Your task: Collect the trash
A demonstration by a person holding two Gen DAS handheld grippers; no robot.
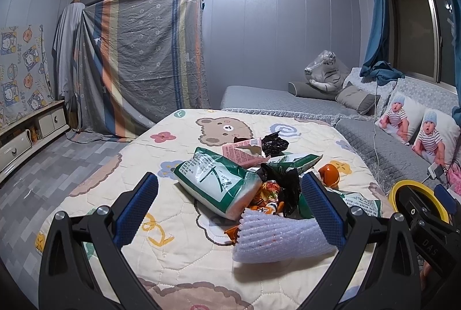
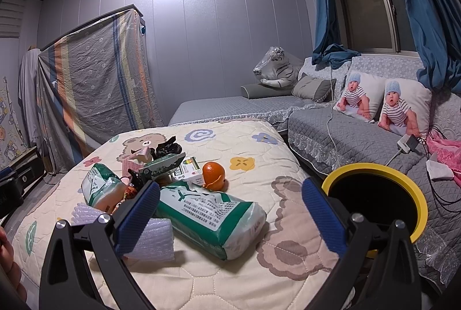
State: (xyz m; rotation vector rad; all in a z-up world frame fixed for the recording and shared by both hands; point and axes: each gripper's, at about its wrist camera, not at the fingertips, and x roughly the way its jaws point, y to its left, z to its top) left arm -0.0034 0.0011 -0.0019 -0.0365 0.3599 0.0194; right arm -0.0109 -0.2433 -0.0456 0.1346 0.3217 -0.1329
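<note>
Quilted blanket (image 2: 247, 278), crinkled plastic wrappers (image 2: 213, 215), foam netting (image 1: 279, 238)

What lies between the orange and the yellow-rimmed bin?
Only bare quilt separates the orange from the yellow-rimmed bin, as the right wrist view shows.

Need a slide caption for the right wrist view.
Open right gripper above green-and-white wrapper on the quilt, yellow-rimmed bin at right.

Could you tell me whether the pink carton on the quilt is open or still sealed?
Open: the pink carton lies on its side with its top flaps torn apart.
</note>
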